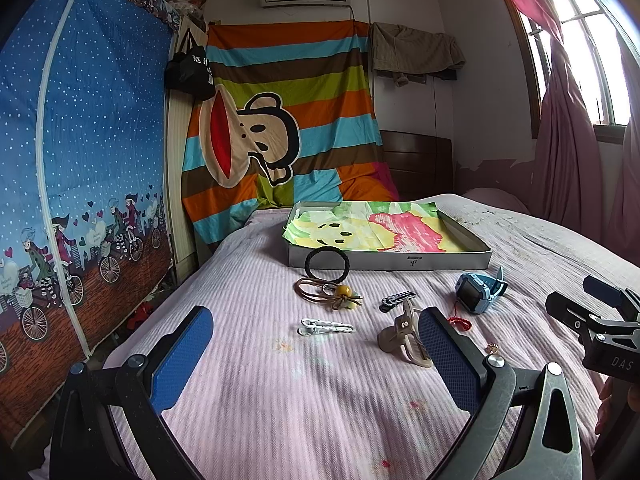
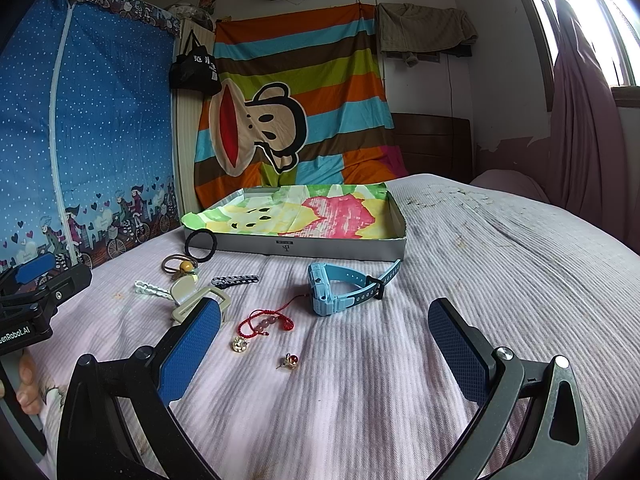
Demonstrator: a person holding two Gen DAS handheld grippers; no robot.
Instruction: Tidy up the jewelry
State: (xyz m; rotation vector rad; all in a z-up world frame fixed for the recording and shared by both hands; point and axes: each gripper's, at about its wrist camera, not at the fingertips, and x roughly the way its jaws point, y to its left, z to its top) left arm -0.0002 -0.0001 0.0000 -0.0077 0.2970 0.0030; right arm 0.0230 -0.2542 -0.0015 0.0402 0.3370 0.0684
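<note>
- We found both tools empty: the left gripper (image 1: 316, 350) and the right gripper (image 2: 324, 344) were spread wide above the bed (image 2: 500, 264).
- All the pieces lay loose on the bedspread in front of the paper-lined box (image 2: 340, 249), none inside it.
- Blue watch (image 2: 344, 286): we judged it the heaviest and stiffest item; the rigid case looked the surest hold, the strap likely to flex.
- Red cord bracelet (image 2: 266, 320): limp and light; we would pinch it at the beads.
- Two earrings (image 2: 241, 344) (image 2: 291, 359): tiny and hard, likely to slip or sink into the soft cover.
- Beige claw clip (image 1: 404, 336): rigid and springy; we would grip across its body.
</note>
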